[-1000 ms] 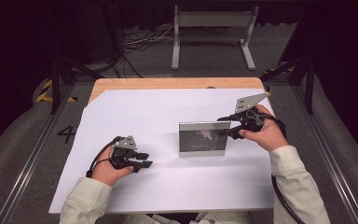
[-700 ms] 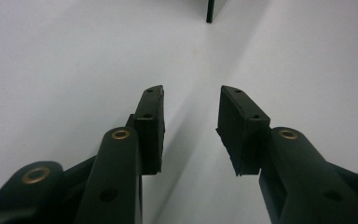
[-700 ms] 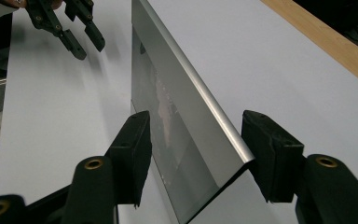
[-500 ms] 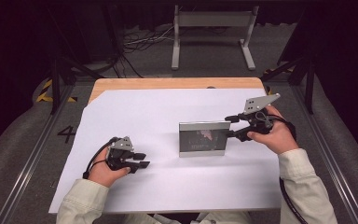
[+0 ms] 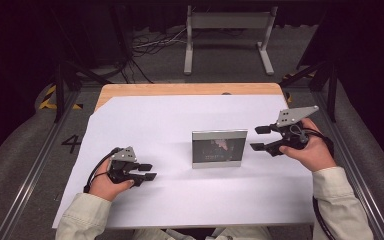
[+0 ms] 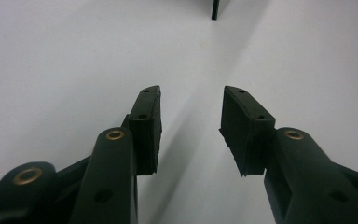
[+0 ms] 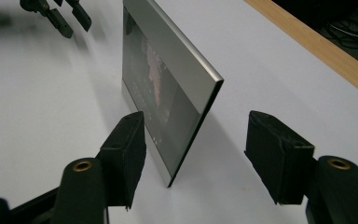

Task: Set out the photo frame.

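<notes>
White sheet [image 5: 170,125] covers wooden table [image 5: 180,89]; picture frame [image 5: 219,148] stands upright on it.

Both grippers low and level, left gripper [image 5: 147,171] and right gripper [image 5: 259,138] fingers apart, lately widening

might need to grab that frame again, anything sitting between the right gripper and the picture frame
Nothing visible. The right gripper sits just off the right edge of the picture frame, jaws open and lately widening, with bare white sheet between them. The frame stands upright on its own.
</notes>
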